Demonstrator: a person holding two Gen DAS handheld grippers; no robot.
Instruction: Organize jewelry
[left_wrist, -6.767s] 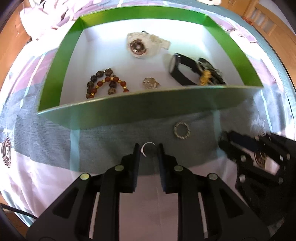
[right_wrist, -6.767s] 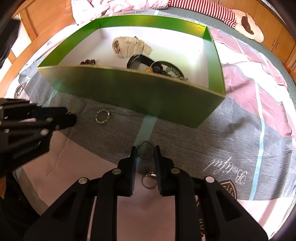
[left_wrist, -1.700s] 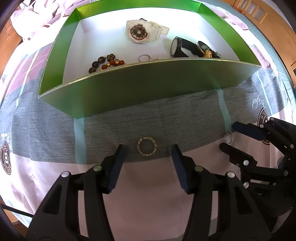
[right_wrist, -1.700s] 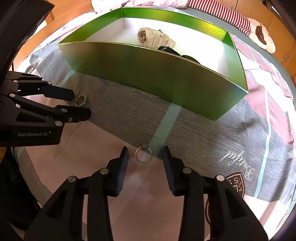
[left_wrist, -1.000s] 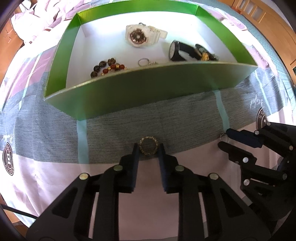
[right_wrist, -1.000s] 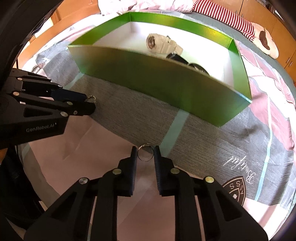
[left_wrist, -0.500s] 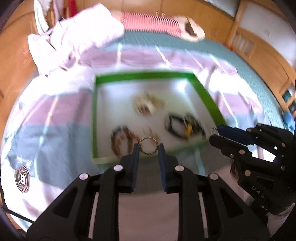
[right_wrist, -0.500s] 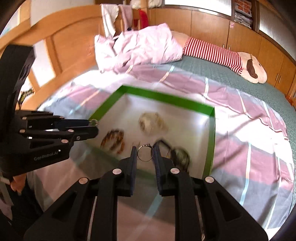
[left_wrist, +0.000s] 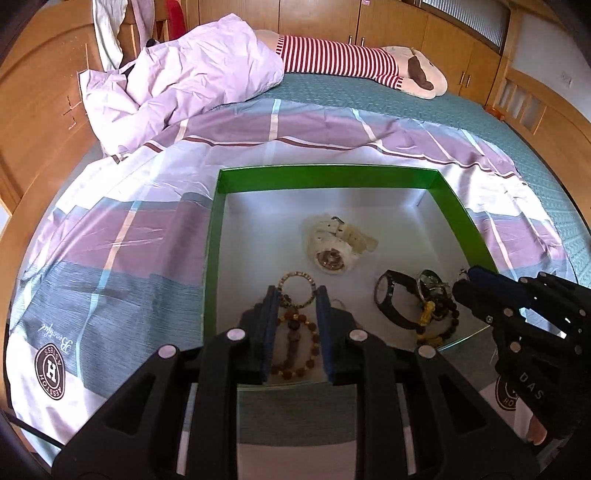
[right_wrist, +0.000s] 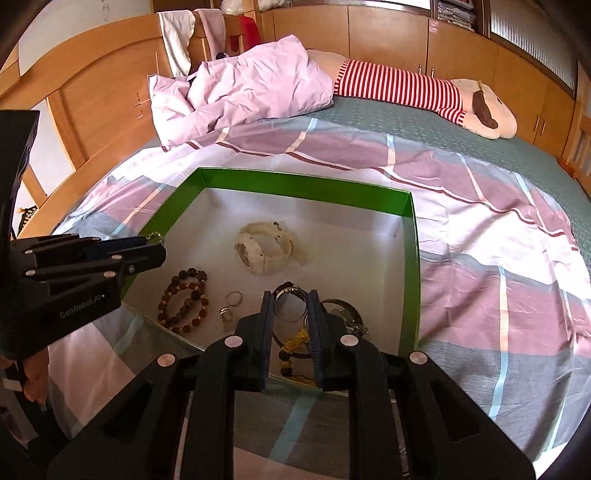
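Left gripper (left_wrist: 297, 295) pinches a studded ring (left_wrist: 297, 290) over the green box (left_wrist: 325, 176) on the bed (left_wrist: 110, 240). Right gripper (right_wrist: 291, 299) pinches a plain silver ring (right_wrist: 291, 303) above the box's black watch (left_wrist: 391, 301). White watch (right_wrist: 264, 251) lies mid-box.

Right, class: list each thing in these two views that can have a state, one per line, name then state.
left gripper: shut on the beaded ring, above the box.
right gripper: shut on the silver ring, above the box.
green box: open, lidless, on the bed.
white watch: lying in the box.
black watch: lying in the box.
brown bead bracelet: lying in the box.
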